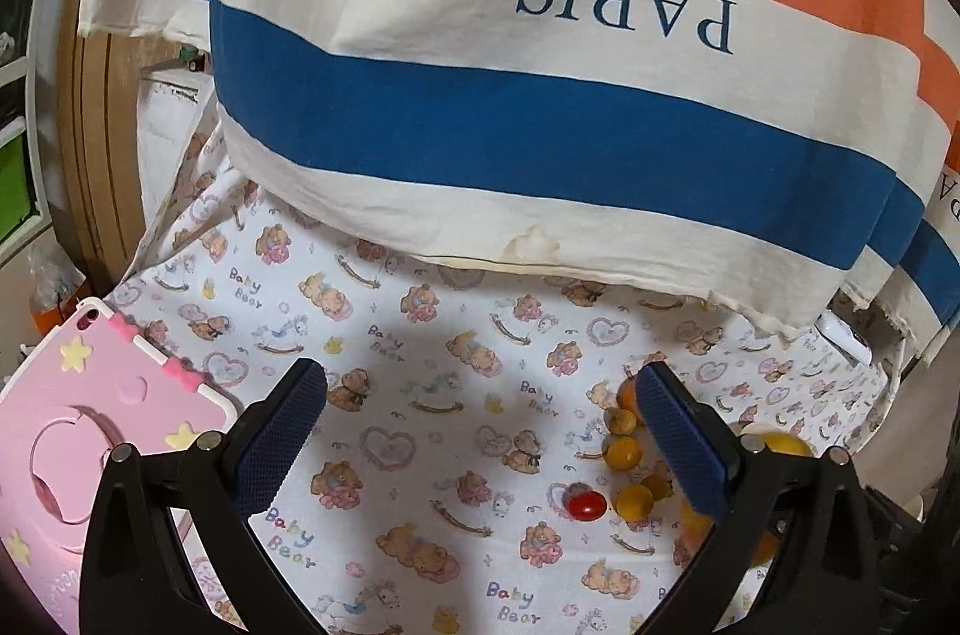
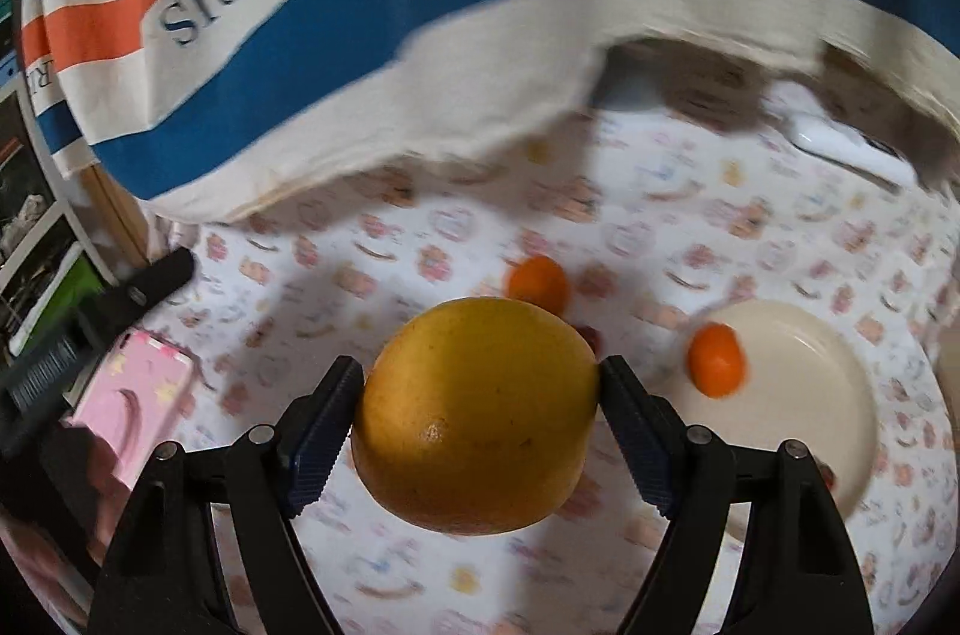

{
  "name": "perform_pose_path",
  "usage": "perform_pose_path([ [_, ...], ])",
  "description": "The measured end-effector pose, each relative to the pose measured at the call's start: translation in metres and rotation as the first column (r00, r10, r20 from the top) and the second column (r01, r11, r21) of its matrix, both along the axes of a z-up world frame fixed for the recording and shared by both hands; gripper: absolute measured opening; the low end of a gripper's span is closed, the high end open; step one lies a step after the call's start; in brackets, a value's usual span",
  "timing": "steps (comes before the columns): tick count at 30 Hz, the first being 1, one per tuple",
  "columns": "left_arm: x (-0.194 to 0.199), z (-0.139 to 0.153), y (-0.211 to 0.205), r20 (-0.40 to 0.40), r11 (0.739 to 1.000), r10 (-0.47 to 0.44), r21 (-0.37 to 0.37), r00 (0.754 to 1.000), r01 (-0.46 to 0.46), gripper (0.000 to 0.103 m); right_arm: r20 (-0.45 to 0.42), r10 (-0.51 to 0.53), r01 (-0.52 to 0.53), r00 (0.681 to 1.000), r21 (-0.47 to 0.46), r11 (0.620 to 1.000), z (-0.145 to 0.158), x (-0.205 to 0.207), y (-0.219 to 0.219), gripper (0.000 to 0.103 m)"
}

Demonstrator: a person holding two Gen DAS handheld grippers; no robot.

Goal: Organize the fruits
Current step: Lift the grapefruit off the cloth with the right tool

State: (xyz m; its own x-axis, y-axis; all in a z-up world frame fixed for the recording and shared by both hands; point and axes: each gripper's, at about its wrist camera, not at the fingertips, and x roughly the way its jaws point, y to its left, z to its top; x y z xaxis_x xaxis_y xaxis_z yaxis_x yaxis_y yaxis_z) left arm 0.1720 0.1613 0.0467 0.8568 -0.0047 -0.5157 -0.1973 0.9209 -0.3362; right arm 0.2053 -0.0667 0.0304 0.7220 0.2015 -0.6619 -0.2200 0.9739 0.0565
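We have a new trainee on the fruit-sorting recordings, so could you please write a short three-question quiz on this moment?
1. True or false: the right gripper holds the large yellow-orange fruit between its fingers.
2. What lies on the cream plate? A) small orange fruit B) red tomato C) nothing
3. Fill in: the left gripper is ____ over the bear-print cloth.

Key: 1 true. 2 A, the small orange fruit. 3 open.

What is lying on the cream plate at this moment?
One small orange fruit lies on the cream plate, near its left rim. The right tool covers the plate's lower left part, so anything there is hidden.
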Motion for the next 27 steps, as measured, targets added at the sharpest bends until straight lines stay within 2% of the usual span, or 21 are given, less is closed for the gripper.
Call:
perform_pose_path([
  [3, 0.001, -0.001, -0.003, -0.003, 1.0, -0.004, 0.01, 1.0, 0.004, 0.102, -0.017, -0.019, 0.019, 1.0, -0.034, 0.999, -0.009, -0.004, -0.017, 0.081],
  [7, 0.006, -0.006, -0.011, -0.023, 0.999, -0.015, 0.031, 1.0, 0.016, 0.102, -0.053, -0.016, 0.014, 0.998, -0.034, 0.999, -0.022, -0.007, -0.031, 0.081],
  [11, 0.009, -0.01, -0.018, -0.037, 0.998, -0.018, 0.062, 0.999, 0.021, 0.102, -0.067, -0.008, 0.004, 0.998, -0.056, 0.998, -0.031, -0.006, -0.032, 0.081],
  [18, 0.009, -0.012, -0.025, -0.041, 0.997, -0.022, 0.075, 0.999, 0.025, 0.102, -0.101, -0.01, 0.007, 0.995, -0.033, 0.999, -0.043, -0.001, -0.035, 0.081],
  [24, 0.011, -0.015, -0.026, -0.054, 0.997, -0.032, 0.068, 0.998, 0.036, 0.102, -0.08, -0.036, 0.036, 0.996, -0.005, 0.999, -0.046, 0.002, -0.037, 0.083],
  [27, 0.011, -0.016, -0.027, -0.057, 0.997, -0.032, 0.07, 0.998, 0.036, 0.102, -0.07, -0.054, 0.053, 0.996, -0.028, 0.998, -0.049, 0.003, -0.035, 0.083],
])
